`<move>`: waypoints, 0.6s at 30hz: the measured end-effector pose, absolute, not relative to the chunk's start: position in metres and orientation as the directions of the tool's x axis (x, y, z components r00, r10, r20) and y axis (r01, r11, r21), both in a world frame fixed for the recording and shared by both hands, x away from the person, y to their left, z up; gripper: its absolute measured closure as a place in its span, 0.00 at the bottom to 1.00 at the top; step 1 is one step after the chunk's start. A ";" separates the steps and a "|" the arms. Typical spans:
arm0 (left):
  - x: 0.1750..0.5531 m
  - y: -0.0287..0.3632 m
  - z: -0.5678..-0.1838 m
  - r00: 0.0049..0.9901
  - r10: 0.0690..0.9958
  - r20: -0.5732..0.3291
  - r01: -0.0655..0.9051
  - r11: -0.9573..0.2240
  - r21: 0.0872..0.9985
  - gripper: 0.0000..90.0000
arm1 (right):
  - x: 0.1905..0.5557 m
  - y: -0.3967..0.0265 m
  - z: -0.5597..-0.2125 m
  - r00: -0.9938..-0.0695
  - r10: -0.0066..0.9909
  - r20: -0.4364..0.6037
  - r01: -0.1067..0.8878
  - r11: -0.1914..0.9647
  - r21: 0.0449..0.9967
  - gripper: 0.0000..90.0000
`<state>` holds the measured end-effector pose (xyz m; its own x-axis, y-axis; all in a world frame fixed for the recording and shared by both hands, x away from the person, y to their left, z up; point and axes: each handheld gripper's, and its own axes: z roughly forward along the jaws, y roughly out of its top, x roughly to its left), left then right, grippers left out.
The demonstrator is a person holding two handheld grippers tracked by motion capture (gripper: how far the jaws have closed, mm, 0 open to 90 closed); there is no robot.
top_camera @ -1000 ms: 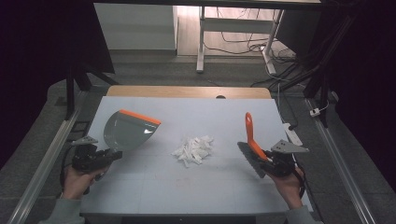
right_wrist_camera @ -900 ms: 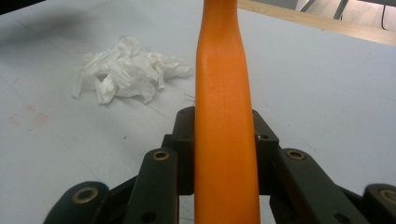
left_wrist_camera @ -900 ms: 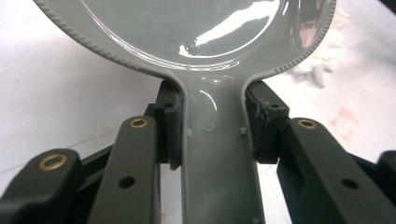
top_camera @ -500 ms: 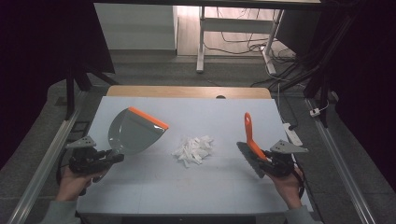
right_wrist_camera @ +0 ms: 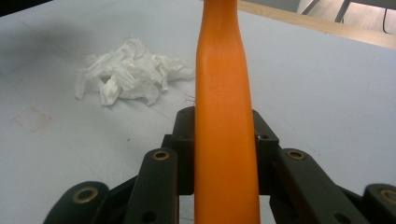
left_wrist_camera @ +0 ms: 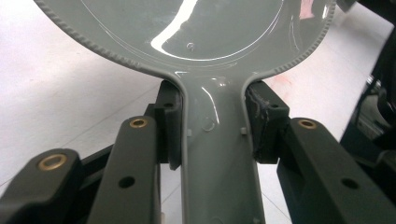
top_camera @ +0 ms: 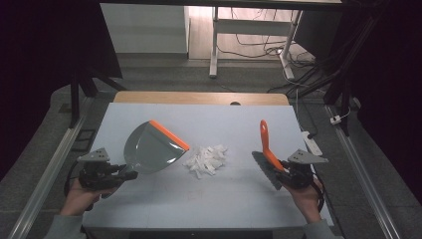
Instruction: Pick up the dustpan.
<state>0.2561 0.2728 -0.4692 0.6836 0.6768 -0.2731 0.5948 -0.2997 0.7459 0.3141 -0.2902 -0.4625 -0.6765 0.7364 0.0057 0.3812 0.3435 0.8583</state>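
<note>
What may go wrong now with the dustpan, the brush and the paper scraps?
The dustpan is lifted and tilted, so scraps may slide under its orange lip. The brush is clamped at its smooth handle and might twist during sweeping. Light scraps may scatter over the table.

Dustpan [top_camera: 152, 148] in left gripper [top_camera: 119, 174] has shifted right across the table since a second ago, toward the pile of white paper scraps [top_camera: 206, 159]. Its orange lip [top_camera: 169, 134] earlier stood well apart from the scraps; now it sits near them, just to their left. Pan also reads flatter and lower over the table [top_camera: 209, 199] than before, open face tipped toward the pile.
</note>
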 end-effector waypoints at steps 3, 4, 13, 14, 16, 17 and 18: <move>0.256 0.270 -0.469 0.702 0.661 -0.265 0.585 -0.324 0.743 0.68 | 0.314 -0.290 -0.463 -0.678 0.735 0.004 0.381 0.346 0.858 0.78; 0.255 0.269 -0.469 0.706 0.657 -0.262 0.583 -0.330 0.742 0.68 | 0.314 -0.290 -0.463 -0.678 0.735 0.003 0.381 0.348 0.857 0.78; 0.254 0.268 -0.472 0.720 0.651 -0.241 0.585 -0.381 0.716 0.68 | 0.314 -0.289 -0.463 -0.679 0.734 0.000 0.381 0.353 0.855 0.78; 0.254 0.269 -0.473 0.721 0.653 -0.234 0.585 -0.392 0.710 0.68 | 0.314 -0.289 -0.463 -0.679 0.734 0.000 0.381 0.353 0.854 0.78; 0.254 0.269 -0.475 0.722 0.654 -0.225 0.587 -0.409 0.699 0.68 | 0.314 -0.289 -0.464 -0.679 0.735 0.000 0.383 0.354 0.853 0.78; 0.254 0.269 -0.476 0.723 0.654 -0.223 0.588 -0.413 0.696 0.68 | 0.314 -0.289 -0.464 -0.679 0.734 -0.001 0.383 0.355 0.853 0.78; 0.254 0.270 -0.476 0.726 0.651 -0.221 0.587 -0.420 0.692 0.68 | 0.314 -0.288 -0.464 -0.680 0.734 -0.003 0.381 0.357 0.853 0.78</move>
<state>0.2539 0.2698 -0.4765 0.7260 0.6512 -0.2211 0.5874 -0.4200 0.6918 0.3141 -0.2882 -0.4640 -0.6796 0.7335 -0.0033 0.3815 0.3573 0.8525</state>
